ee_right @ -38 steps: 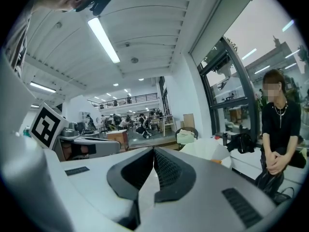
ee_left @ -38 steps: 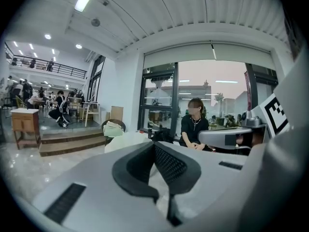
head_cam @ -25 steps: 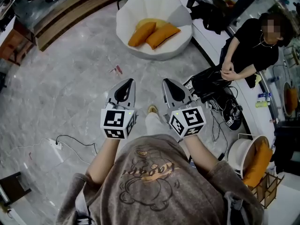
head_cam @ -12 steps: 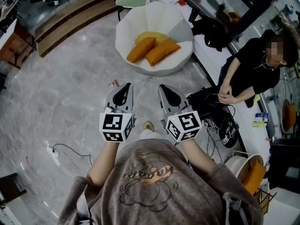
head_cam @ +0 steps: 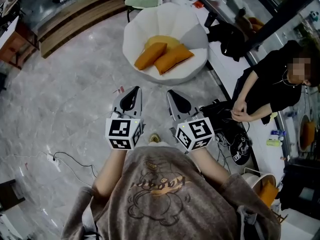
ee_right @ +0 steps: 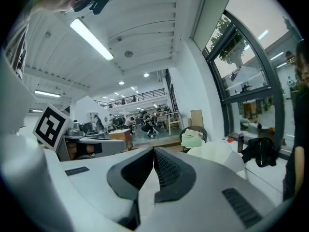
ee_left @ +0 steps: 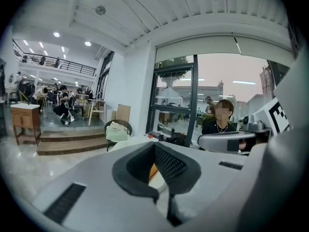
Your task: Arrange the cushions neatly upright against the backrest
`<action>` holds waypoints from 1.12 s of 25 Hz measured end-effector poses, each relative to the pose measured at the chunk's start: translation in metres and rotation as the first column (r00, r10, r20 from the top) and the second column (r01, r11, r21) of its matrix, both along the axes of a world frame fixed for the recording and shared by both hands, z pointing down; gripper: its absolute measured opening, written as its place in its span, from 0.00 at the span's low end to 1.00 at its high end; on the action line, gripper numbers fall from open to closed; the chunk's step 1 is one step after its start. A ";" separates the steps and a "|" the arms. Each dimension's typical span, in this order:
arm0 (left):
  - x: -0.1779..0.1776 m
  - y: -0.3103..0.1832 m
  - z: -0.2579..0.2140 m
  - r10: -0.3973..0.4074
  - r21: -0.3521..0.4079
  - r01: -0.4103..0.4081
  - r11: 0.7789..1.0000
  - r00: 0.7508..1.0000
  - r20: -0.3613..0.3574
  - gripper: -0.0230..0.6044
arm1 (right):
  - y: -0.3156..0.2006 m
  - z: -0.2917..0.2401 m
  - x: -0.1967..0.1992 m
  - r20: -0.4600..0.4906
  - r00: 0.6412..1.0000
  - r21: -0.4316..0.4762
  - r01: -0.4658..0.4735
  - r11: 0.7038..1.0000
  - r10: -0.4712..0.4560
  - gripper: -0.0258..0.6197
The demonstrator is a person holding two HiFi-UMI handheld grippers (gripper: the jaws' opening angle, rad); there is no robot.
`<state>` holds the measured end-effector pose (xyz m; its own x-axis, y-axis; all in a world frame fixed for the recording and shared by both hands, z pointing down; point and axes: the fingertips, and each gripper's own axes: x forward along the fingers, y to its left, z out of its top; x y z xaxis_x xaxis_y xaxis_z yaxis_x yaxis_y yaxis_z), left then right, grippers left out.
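Note:
A white shell-shaped armchair [head_cam: 192, 31] stands on the grey floor ahead of me. Two orange cushions [head_cam: 150, 55] [head_cam: 174, 58] lie flat on its seat, with a yellow cushion [head_cam: 161, 40] partly hidden behind them. My left gripper [head_cam: 134, 91] and right gripper [head_cam: 172, 93] are held side by side at waist height, well short of the chair and pointing toward it. Both are shut with nothing in them. In the left gripper view the gripper [ee_left: 155, 144] shows an orange sliver [ee_left: 153, 170] past its shut jaws. The right gripper [ee_right: 154, 150] looks at the armchair [ee_right: 215, 153].
A person in black [head_cam: 270, 91] sits at the right beside a black bag [head_cam: 222, 104] and shoes [head_cam: 241, 146]. A power strip with cable [head_cam: 55, 156] lies on the floor at left. Wooden steps [head_cam: 75, 14] run along the back left. Another white chair [head_cam: 255, 171] stands at the lower right.
The view has shifted forward and the armchair now sits slightly lower and nearer. Both grippers have stayed shut and side by side.

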<state>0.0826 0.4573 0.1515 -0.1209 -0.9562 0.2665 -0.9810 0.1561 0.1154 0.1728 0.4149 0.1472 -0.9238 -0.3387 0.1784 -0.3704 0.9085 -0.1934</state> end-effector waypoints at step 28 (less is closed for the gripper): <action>-0.102 -0.166 0.029 0.161 0.002 -0.161 0.987 0.986 -0.049 0.04 | -0.146 0.035 -0.097 -0.055 0.994 -0.028 -0.097 0.995 0.096 0.07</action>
